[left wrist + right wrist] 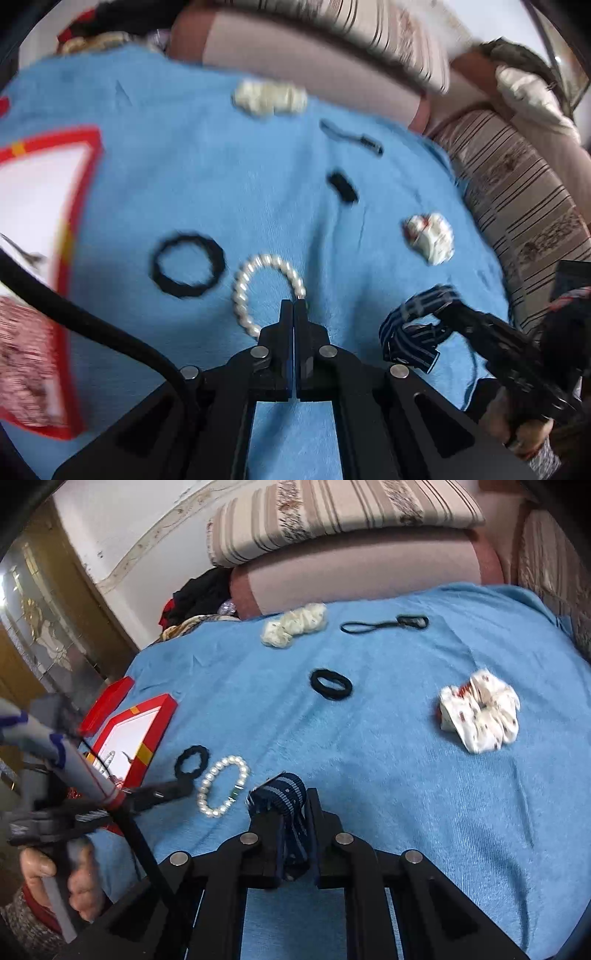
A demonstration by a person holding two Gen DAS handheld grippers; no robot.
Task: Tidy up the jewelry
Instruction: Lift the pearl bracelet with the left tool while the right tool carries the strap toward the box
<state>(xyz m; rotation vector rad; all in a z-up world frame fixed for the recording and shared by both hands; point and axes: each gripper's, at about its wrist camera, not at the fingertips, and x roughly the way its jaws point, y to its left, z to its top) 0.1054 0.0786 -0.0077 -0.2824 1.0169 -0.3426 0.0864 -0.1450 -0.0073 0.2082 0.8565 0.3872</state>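
Right wrist view: jewelry and hair ties on a blue towel [369, 775].

From frame left: red tray [157, 727]; left gripper [184, 789], fingers pressed together, nearest the pearl bracelet [221, 786] at lower centre; right gripper [291, 808] clamps a navy striped scrunchie [280, 794].

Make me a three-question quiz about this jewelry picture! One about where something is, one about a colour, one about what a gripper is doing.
1. Where is the pearl bracelet?
A) in the red box
B) on the blue blanket
C) on the sofa cushion

2. What colour is the box's rim?
A) red
B) green
C) black

3. The right gripper is:
A) open and empty
B) shut on a pearl bracelet
C) shut on the striped navy scrunchie

Answers: B, it lies on the blanket beside a black hair tie; A, a red frame around white lining; C, its fingers pinch the scrunchie.
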